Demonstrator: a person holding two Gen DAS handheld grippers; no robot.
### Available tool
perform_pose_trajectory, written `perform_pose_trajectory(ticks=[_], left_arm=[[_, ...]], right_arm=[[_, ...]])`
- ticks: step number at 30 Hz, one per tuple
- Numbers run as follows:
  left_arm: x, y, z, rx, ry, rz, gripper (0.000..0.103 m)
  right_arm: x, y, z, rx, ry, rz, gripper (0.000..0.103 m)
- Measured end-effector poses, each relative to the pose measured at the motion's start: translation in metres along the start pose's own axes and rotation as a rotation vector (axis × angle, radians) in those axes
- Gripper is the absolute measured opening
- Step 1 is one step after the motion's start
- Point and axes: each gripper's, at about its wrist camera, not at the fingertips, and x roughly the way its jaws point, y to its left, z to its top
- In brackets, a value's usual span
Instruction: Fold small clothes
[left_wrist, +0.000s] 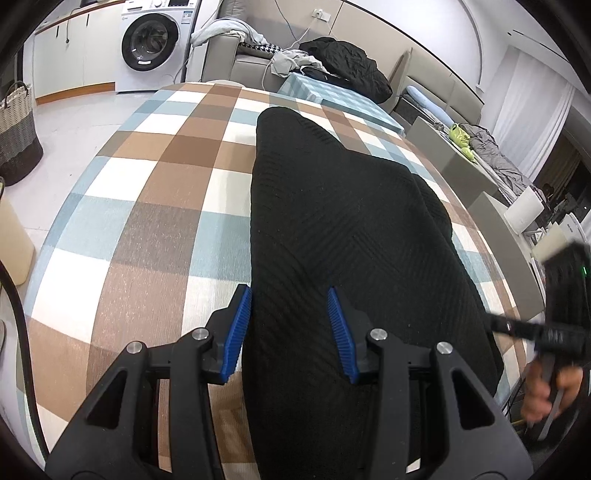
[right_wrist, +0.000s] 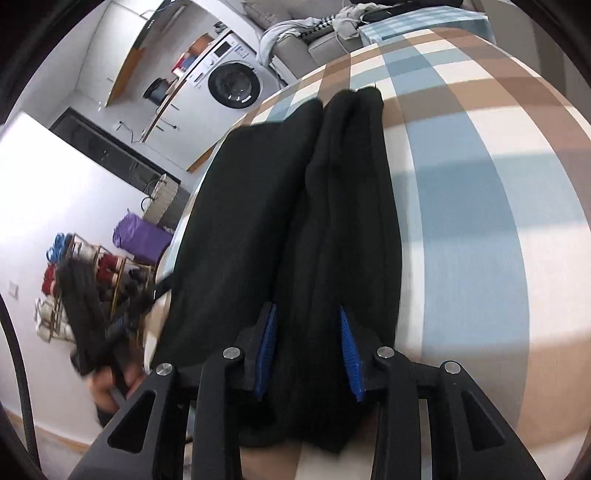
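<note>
A black ribbed knit garment (left_wrist: 332, 229) lies lengthwise on the checked tablecloth (left_wrist: 147, 221), folded into a long narrow shape. My left gripper (left_wrist: 290, 295) hovers open over its near end; the left blue pad sits at the garment's left edge and the right pad is over the cloth. In the right wrist view the garment (right_wrist: 258, 206) shows as two long side-by-side lobes. My right gripper (right_wrist: 307, 308) stands open, with the right-hand lobe running between its fingers. A hand (left_wrist: 546, 391) at the table's right edge holds the blurred right gripper.
The table's edge drops to the floor on the left. Beyond it are a woven basket (left_wrist: 14, 129), a washing machine (left_wrist: 147, 44) and a sofa with a black jacket (left_wrist: 347, 66). A shoe rack (right_wrist: 74, 277) and a purple bag (right_wrist: 144, 240) stand by the wall.
</note>
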Motion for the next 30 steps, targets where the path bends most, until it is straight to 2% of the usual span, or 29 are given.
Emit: perform_pose_trajectory(ticks=[1, 3, 4, 5, 7, 10, 12, 16, 18, 20, 23, 25, 28, 29, 30], left_arm=[[-0.001, 0.000, -0.001, 0.001, 0.000, 0.001, 0.040], [-0.003, -0.001, -0.002, 0.002, -0.003, -0.002, 0.040], [-0.004, -0.002, -0.002, 0.003, -0.005, -0.003, 0.040], [-0.005, -0.002, -0.002, 0.004, -0.008, -0.006, 0.040], [-0.009, -0.004, -0.001, 0.005, -0.015, -0.012, 0.040], [-0.016, -0.009, 0.000, 0.016, -0.031, -0.026, 0.040], [-0.018, -0.012, 0.001, 0.023, -0.034, -0.031, 0.040], [-0.014, -0.016, -0.002, 0.035, -0.020, -0.035, 0.042], [-0.012, -0.018, -0.004, 0.042, -0.005, -0.038, 0.042], [-0.011, -0.019, -0.006, 0.054, 0.004, -0.029, 0.042], [-0.010, -0.023, -0.009, 0.068, 0.014, -0.021, 0.045], [-0.009, -0.027, -0.011, 0.082, 0.018, -0.009, 0.045], [-0.012, -0.033, -0.012, 0.098, 0.020, 0.002, 0.050], [-0.014, -0.036, -0.013, 0.105, 0.018, 0.009, 0.054], [-0.015, -0.038, -0.014, 0.111, 0.014, 0.011, 0.057]], right_arm=[[-0.002, 0.003, -0.007, -0.011, -0.007, 0.013, 0.033], [-0.003, 0.010, -0.011, -0.062, -0.013, 0.007, 0.016], [-0.001, 0.016, -0.011, -0.095, -0.017, -0.011, 0.014], [0.000, 0.021, -0.010, -0.123, -0.013, -0.019, 0.005], [-0.001, 0.031, -0.004, -0.151, -0.030, -0.019, 0.004], [-0.029, 0.051, 0.010, -0.201, -0.120, 0.037, 0.004], [-0.041, 0.053, 0.014, -0.207, -0.153, 0.020, 0.004], [-0.017, 0.020, 0.007, -0.138, -0.074, -0.084, 0.004], [0.002, 0.005, 0.001, -0.098, -0.024, -0.136, 0.005], [-0.001, -0.001, -0.002, -0.075, -0.012, -0.129, 0.008], [-0.019, 0.006, 0.000, -0.086, -0.087, -0.134, 0.022], [-0.030, 0.014, 0.003, -0.097, -0.128, -0.126, 0.026], [-0.033, 0.028, 0.006, -0.124, -0.145, -0.098, 0.034], [-0.030, 0.033, 0.006, -0.134, -0.139, -0.076, 0.040], [-0.025, 0.038, 0.005, -0.144, -0.127, -0.055, 0.042]])
